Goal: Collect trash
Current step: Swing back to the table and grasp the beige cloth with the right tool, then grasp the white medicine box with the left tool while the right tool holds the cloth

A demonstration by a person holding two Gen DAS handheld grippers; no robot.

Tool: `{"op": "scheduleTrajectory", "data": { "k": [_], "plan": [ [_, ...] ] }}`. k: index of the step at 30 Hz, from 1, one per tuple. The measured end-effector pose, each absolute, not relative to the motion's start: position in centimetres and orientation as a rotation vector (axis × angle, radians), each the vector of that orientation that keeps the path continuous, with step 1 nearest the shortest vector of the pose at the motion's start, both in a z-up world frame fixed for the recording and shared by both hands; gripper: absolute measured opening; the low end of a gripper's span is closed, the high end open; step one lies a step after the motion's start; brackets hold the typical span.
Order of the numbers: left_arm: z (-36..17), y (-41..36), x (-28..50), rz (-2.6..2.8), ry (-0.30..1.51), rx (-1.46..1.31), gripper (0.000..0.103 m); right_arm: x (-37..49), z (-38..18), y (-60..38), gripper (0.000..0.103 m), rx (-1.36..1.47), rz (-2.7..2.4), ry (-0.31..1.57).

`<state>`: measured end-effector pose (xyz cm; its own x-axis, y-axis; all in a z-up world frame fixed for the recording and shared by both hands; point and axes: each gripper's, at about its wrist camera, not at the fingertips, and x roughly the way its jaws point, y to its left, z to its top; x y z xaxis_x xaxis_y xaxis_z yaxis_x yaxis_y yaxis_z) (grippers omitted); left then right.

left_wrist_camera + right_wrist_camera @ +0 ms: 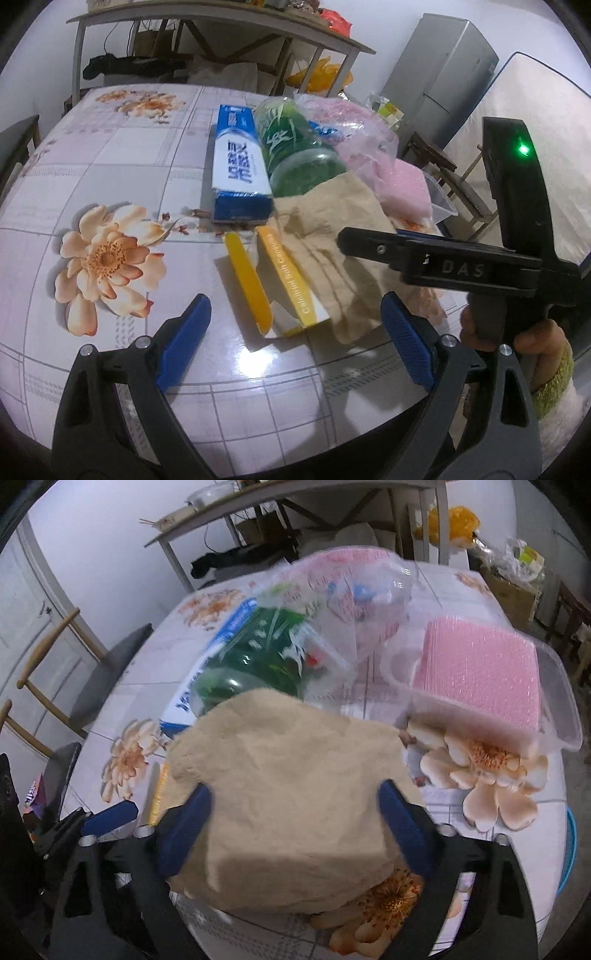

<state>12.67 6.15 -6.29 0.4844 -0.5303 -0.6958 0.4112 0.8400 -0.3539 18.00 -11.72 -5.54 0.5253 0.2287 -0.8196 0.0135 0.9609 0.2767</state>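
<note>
A crumpled brown paper napkin (pixel 288 794) lies on the floral table, between the open fingers of my right gripper (pixel 295 823); it also shows in the left wrist view (pixel 332 236). My left gripper (pixel 295 332) is open and empty, hovering just before a torn yellow and white carton (pixel 284 284). Behind it lie a blue and white toothpaste box (pixel 240 170), a green plastic bottle (pixel 295 151) and a clear plastic bag (pixel 354 125). My right gripper's body (pixel 443 266) crosses the right of the left wrist view.
A clear plastic box with a pink sponge (pixel 480 679) sits at the table's right. A chair (pixel 92 686) stands at the left edge, a metal shelf table (pixel 221 40) behind, a grey cabinet (pixel 439 77) at the back right.
</note>
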Motion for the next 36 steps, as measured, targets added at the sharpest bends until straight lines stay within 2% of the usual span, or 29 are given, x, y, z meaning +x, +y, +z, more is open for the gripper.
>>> {"op": "scheduleTrajectory", "data": {
  "k": [7,13,22,25,30,36],
  "plan": [
    [-7.2,5.8,13.1,-0.564,0.894,-0.097,0.094,17.6,-4.6,-12.7,0.045,0.293,0.097,0.994],
    [-7.3,4.7,12.7,-0.555,0.890,0.015,0.095,16.9,-4.1,-12.7,0.016,0.296,0.058,0.958],
    [-7.2,5.0,12.7,-0.559,0.879,-0.010,0.095,12.9,-4.6,-16.0,0.014,0.259,-0.123,0.932],
    [-7.2,5.8,12.8,-0.585,0.864,-0.073,0.095,12.1,-6.3,-16.7,0.014,0.287,-0.135,0.978],
    [-6.8,8.4,14.1,-0.632,0.915,-0.291,0.094,11.2,-6.6,-17.2,0.013,0.286,-0.134,0.938],
    [-3.7,7.4,14.8,-0.721,0.785,-0.238,0.094,10.9,-6.9,-18.2,0.014,0.345,-0.103,0.923]
  ]
}}
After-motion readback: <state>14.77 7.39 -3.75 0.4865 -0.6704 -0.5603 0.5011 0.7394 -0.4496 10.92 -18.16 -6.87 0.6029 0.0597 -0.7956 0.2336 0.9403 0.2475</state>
